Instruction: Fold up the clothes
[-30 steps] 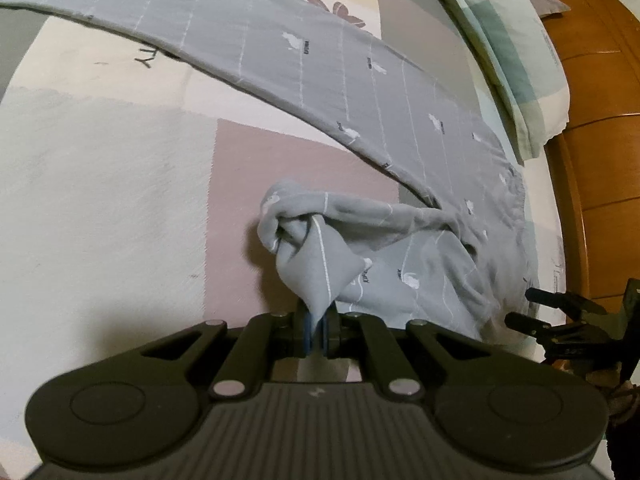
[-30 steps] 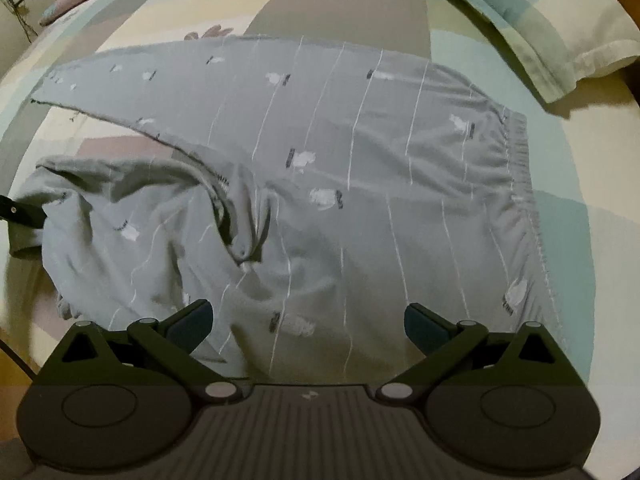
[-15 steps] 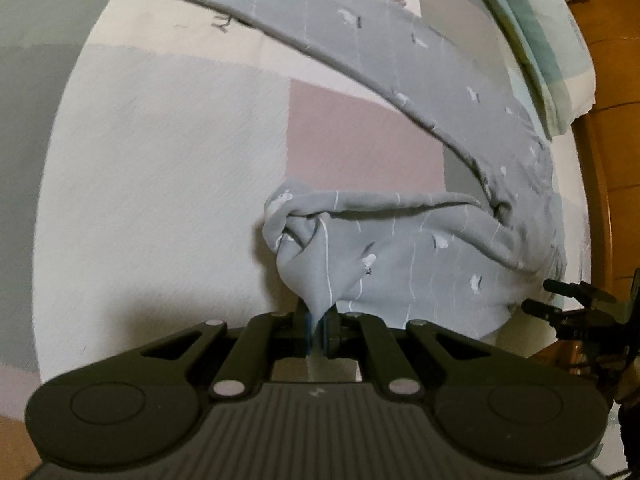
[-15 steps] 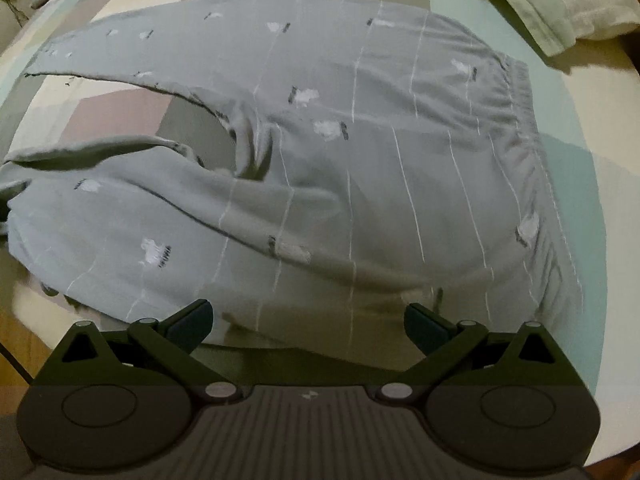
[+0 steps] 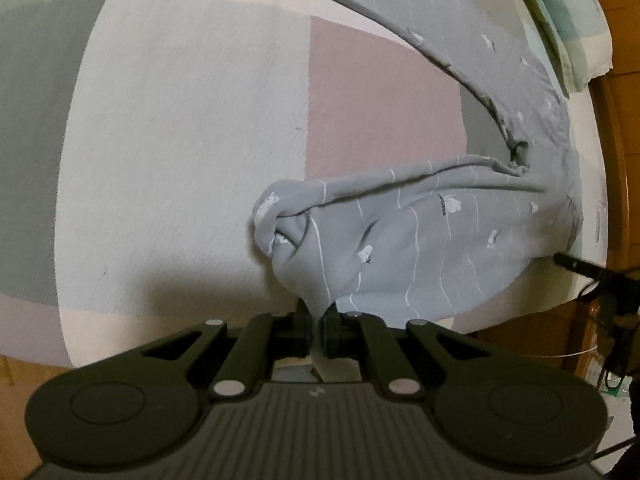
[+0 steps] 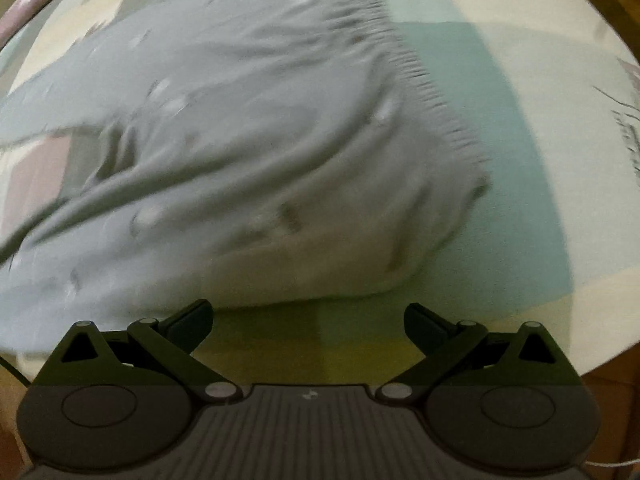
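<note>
Grey pyjama trousers with thin white stripes and small white prints lie on a patchwork bed. My left gripper is shut on the bunched cuff of the near leg, which stretches from the jaws to the crotch at the right. The far leg runs along the top of the left wrist view. In the blurred right wrist view the trousers' seat and gathered waistband fill the middle. My right gripper hangs open just in front of the fabric's near edge, nothing between its fingers.
The bed cover has cream, pink, grey and teal squares. A checked pillow lies at the top right, beside a wooden headboard. The other gripper's dark tip shows at the bed's right edge. Wooden floor lies below the mattress edge.
My left gripper has drawn the cuff leftward, pulling the near leg out straighter. My right gripper has rolled and shifted toward the waistband side, so its view has blurred.
</note>
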Available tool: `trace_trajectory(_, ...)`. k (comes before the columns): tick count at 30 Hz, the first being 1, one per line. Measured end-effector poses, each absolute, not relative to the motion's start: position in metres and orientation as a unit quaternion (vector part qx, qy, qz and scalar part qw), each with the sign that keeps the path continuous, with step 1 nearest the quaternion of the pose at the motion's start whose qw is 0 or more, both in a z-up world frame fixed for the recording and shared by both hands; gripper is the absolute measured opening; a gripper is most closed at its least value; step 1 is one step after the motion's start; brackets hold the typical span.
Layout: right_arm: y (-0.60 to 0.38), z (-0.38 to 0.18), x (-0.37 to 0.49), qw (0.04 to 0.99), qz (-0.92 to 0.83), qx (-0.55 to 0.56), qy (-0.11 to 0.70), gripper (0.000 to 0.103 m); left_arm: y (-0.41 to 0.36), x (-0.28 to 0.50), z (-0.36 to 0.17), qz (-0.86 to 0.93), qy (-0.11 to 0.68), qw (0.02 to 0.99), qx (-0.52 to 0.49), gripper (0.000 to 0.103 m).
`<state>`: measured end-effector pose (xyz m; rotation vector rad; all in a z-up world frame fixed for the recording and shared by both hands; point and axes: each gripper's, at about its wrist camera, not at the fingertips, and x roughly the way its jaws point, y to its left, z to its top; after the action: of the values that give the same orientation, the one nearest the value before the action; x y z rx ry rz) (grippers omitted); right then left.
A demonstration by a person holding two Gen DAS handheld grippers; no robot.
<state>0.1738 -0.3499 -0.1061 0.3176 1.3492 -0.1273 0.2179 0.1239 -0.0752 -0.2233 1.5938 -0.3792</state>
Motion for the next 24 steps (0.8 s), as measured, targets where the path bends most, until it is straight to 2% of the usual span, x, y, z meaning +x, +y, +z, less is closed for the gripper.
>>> trace_trajectory(9, -0.396, -0.112, 0.192, 0.769, -0.083, 0.238, 0.587, 0.089, 0.111, 0.235, -0.069, -0.169, 0.705, 0.685, -0.073, 0.004)
trace_trajectory(13, -0.404, -0.106, 0.214, 0.786, -0.062, 0.269, 0.554, 0.088, 0.11, 0.24, -0.065, -0.171, 0.703, 0.687, -0.066, 0.004)
trace_trajectory(18, -0.402, -0.109, 0.251, 0.796, -0.038, 0.255, 0.547, 0.088, 0.105, 0.247, -0.064, -0.17, 0.701, 0.69, -0.058, 0.004)
trace_trajectory(24, -0.409, -0.099, 0.257, 0.801, -0.029, 0.244, 0.546, 0.088, 0.105, 0.251, -0.063, -0.17, 0.699, 0.692, -0.057, 0.004)
